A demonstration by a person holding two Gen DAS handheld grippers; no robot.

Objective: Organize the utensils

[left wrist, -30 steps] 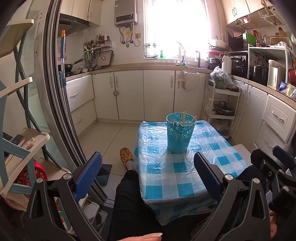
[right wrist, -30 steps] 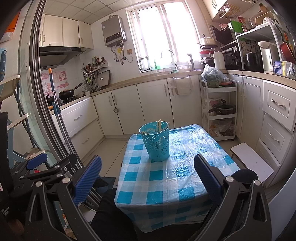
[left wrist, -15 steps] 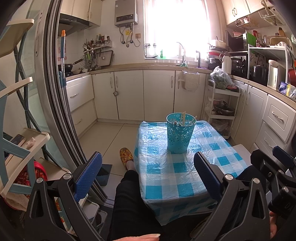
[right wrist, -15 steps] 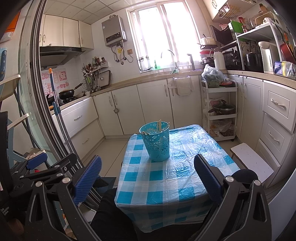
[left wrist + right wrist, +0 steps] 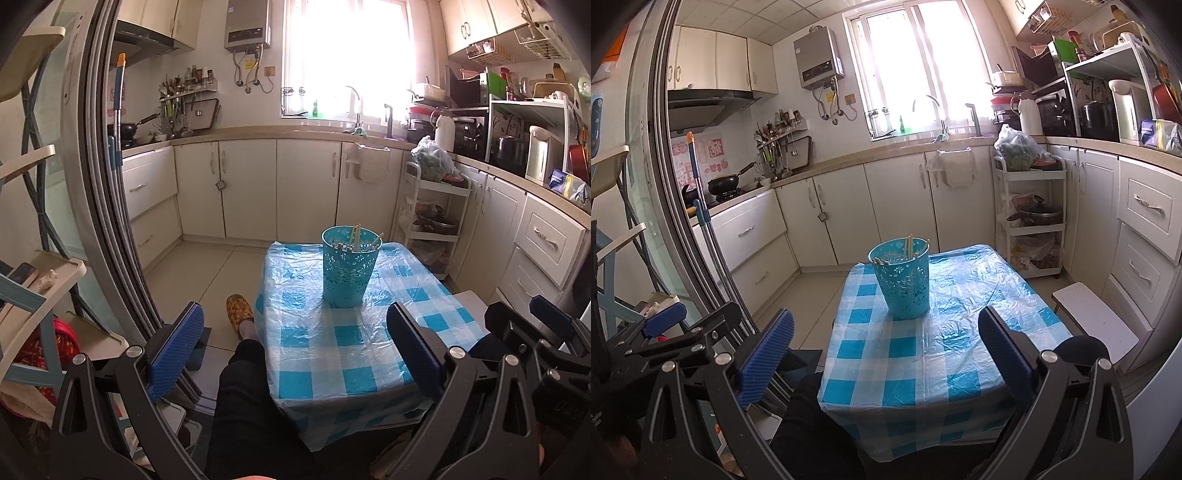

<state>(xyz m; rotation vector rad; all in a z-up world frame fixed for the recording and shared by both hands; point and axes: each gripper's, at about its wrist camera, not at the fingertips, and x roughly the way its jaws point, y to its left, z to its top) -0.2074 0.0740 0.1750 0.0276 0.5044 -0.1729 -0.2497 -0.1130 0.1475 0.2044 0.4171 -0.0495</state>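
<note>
A teal perforated basket (image 5: 349, 266) stands on a small table with a blue-and-white checked cloth (image 5: 343, 354). Several utensils and chopsticks (image 5: 356, 238) stick up inside it. The basket also shows in the right wrist view (image 5: 902, 278), with the chopsticks (image 5: 908, 249) in it. My left gripper (image 5: 295, 343) is open and empty, held back from the table's near edge. My right gripper (image 5: 886, 343) is open and empty, also short of the table (image 5: 923, 354). Each gripper shows at the edge of the other's view.
A person's black-clad leg (image 5: 251, 406) and yellow slipper (image 5: 239, 309) lie left of the table. A white trolley (image 5: 432, 218) stands at the back right, a white stool (image 5: 1093, 321) beside the table. Sliding door frame (image 5: 110, 221) and shelf rack (image 5: 33, 288) at left.
</note>
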